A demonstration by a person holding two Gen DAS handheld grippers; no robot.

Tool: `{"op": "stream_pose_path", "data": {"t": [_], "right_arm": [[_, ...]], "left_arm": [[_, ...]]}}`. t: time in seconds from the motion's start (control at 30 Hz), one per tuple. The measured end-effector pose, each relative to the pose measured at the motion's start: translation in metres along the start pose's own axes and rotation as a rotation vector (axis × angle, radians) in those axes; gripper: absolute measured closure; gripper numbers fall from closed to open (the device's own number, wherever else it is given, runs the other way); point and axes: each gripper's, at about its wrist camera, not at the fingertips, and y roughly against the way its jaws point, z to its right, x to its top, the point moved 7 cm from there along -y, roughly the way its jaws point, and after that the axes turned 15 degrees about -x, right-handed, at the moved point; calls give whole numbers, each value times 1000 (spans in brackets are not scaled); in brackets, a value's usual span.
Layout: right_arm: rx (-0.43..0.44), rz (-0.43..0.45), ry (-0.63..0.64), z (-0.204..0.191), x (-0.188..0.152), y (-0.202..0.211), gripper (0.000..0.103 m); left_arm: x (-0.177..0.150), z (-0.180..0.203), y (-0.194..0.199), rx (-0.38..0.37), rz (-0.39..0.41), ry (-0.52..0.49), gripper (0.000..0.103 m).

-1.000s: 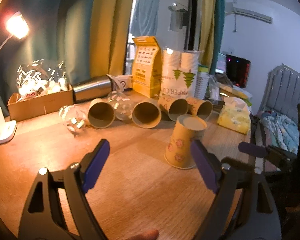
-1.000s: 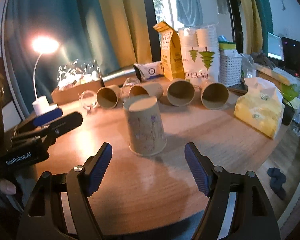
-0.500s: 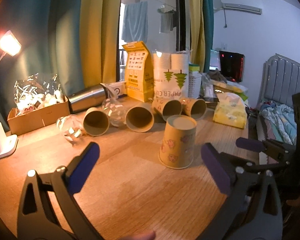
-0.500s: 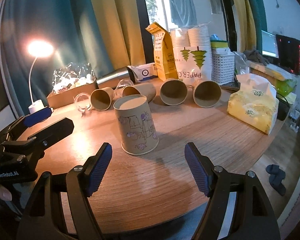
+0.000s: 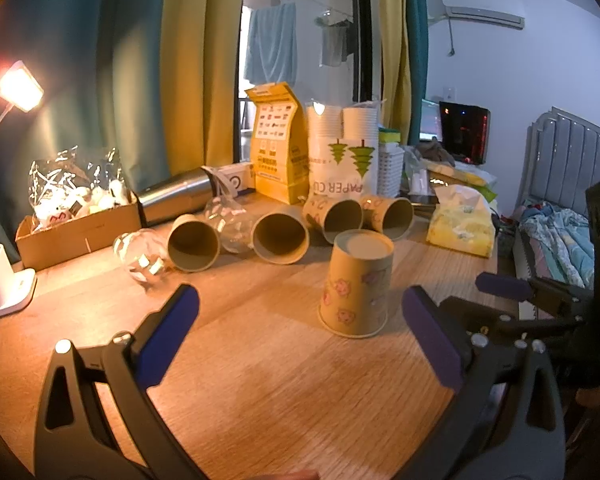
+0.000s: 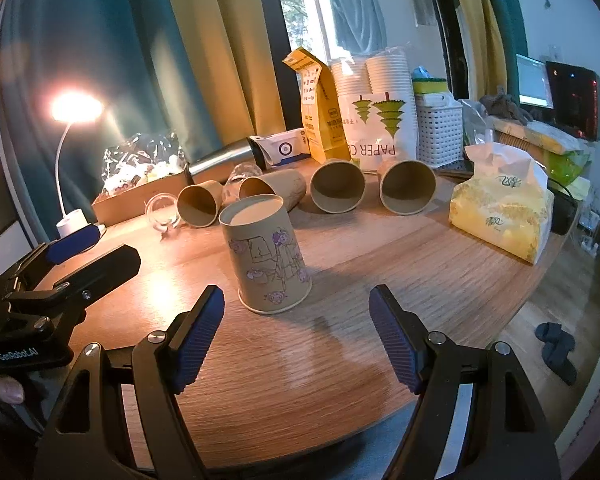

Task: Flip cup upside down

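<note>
A printed paper cup stands upside down, base up, on the round wooden table. It also shows in the right wrist view. My left gripper is open and empty, a short way in front of the cup. My right gripper is open and empty, also just short of the cup. Each gripper shows at the edge of the other's view: the right one and the left one.
Several paper cups lie on their sides behind the standing cup, with glass jars among them. A tissue pack, a lamp, a cardboard box, a steel bottle and a paper-cup bag stand farther back.
Both grippers have drawn back from the upside-down cup, which now looks smaller and farther off. The left gripper's jaws have spread wider. The cup has not moved.
</note>
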Motion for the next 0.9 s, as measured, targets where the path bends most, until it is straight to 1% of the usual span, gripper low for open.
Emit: {"op": "stream_pose_path", "data": {"t": [0.9], "right_arm": [[-6, 1, -9, 3, -2, -1, 25]], "left_arm": [[-1, 0, 0, 0, -1, 1, 0]]}}
